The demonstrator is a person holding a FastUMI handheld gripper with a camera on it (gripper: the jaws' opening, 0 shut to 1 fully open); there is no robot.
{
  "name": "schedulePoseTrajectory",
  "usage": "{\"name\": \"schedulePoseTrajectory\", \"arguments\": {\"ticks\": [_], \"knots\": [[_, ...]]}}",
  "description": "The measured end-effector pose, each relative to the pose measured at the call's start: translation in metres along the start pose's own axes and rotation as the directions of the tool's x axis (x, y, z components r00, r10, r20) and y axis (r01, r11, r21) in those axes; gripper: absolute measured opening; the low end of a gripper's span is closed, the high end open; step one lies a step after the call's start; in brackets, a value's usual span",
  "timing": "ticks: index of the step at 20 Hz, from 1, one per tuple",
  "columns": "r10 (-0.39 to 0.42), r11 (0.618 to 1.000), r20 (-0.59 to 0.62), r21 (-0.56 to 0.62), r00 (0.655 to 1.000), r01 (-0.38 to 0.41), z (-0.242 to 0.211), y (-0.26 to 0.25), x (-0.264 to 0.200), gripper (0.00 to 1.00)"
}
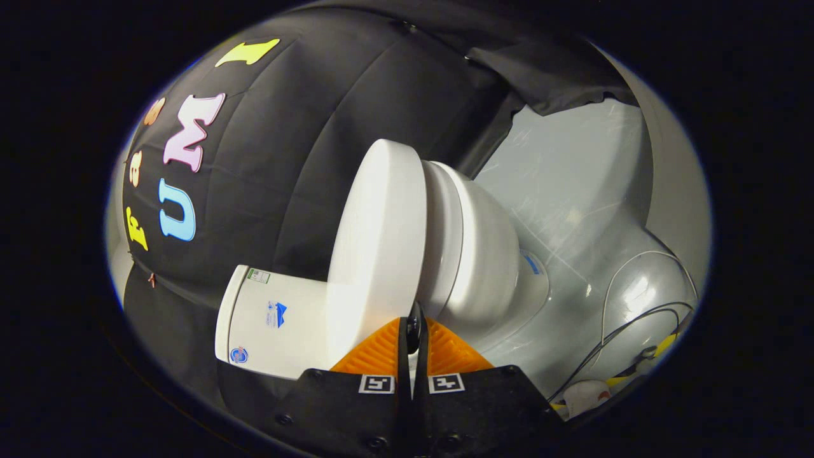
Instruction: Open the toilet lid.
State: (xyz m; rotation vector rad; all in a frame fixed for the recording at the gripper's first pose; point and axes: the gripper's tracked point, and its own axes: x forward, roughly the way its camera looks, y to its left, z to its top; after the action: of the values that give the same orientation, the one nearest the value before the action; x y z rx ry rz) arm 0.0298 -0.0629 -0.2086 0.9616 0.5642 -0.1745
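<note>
— Where is the toilet lid (375,242)?
— Just ahead of the gripper (412,331), still down on the toilet bowl (477,254), with the tank (273,318) to its left.
— And the fingers?
— Closed together, their tips at the seam between lid and bowl; I cannot tell if they touch it.
— Anything else?
— Loose cables (629,318) lie on the grey floor (572,191) to the right.

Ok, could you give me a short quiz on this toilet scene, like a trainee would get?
1. True or false: the toilet lid lies shut against the bowl.
2. The tool's fingers are: A) wide apart; B) close together, tips at the lid's edge; C) clamped around the tank.
3. Fill in: loose ____ lie on the grey floor beyond the bowl.
Key: 1 true; 2 B; 3 cables.
</note>
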Motion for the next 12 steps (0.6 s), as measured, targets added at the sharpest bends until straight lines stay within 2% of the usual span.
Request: {"name": "schedulePoseTrajectory", "arguments": {"ticks": [9, 12], "knots": [[0.024, 0.985, 0.052, -0.171, 0.998, -0.014, 0.01, 0.064, -0.025, 0.05], [-0.001, 0.976, 0.067, -0.217, 0.998, 0.015, 0.009, 0.083, -0.029, 0.05]]}}
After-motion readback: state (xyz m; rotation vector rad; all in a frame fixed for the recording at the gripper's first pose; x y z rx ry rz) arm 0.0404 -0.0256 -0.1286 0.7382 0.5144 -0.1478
